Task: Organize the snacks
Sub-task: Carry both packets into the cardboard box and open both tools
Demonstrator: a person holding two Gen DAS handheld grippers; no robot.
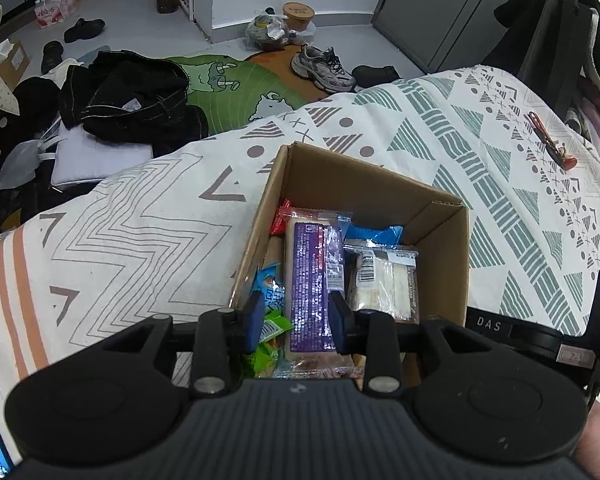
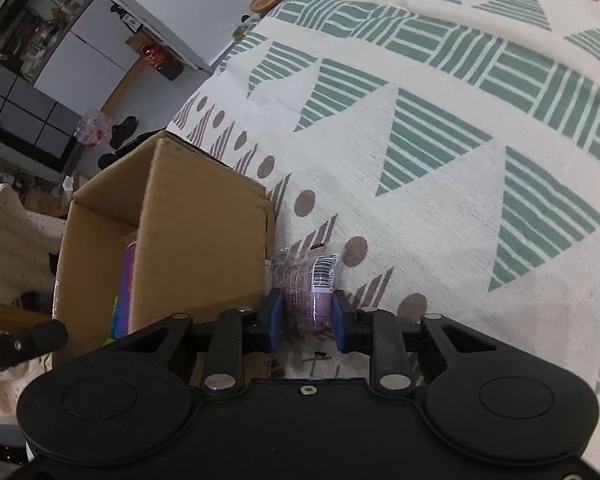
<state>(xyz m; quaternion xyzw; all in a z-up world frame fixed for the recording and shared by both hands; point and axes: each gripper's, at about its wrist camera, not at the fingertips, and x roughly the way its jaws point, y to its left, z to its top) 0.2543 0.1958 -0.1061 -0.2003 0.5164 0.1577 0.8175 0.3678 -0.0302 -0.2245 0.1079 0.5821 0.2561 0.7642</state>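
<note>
An open cardboard box [image 1: 360, 184] stands on a patterned cloth [image 1: 140, 220]. Inside it, a long purple-labelled packet [image 1: 308, 280] lies on top of other snacks: a white barcoded packet [image 1: 384, 280], a blue one [image 1: 374, 234] and a green one [image 1: 270, 344]. My left gripper [image 1: 298, 324] straddles the purple packet; its left pad stands apart from the packet, so it looks open. In the right wrist view the box [image 2: 204, 232] is at the left. Just outside its wall lies a clear pinkish packet with a barcode [image 2: 308, 284], on which my right gripper [image 2: 306, 320] is shut.
A red-handled tool [image 1: 550, 140] lies on the cloth at the far right. Beyond the cloth's edge the floor holds black clothes [image 1: 128, 96], grey sneakers [image 1: 324, 68] and a green mat [image 1: 236, 88]. Patterned cloth [image 2: 440, 200] stretches right of the box.
</note>
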